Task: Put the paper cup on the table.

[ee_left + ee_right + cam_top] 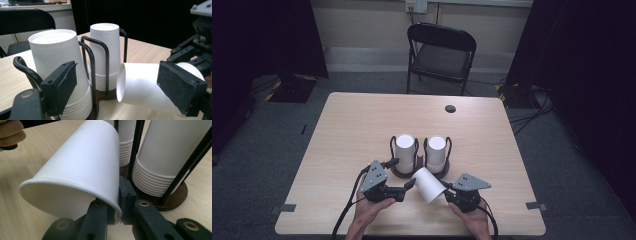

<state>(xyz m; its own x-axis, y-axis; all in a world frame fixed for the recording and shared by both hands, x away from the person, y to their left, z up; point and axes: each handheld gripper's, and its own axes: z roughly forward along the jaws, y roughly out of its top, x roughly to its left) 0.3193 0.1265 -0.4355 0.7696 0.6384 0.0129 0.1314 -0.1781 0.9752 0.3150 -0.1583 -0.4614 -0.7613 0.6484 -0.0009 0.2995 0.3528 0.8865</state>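
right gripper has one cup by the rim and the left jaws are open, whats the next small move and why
Probably draw the left gripper back from the loose cup. Its jaws stand wide with the pads off the cup wall, while the right gripper pinches the rim, so the cup looks handed over. That would clear room to carry it away from the two stacks in the black wire holders.

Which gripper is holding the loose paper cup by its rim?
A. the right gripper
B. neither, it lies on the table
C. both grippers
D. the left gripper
A: the right gripper pinches the wall of the paper cup at its rim, while the left gripper stands open around it.
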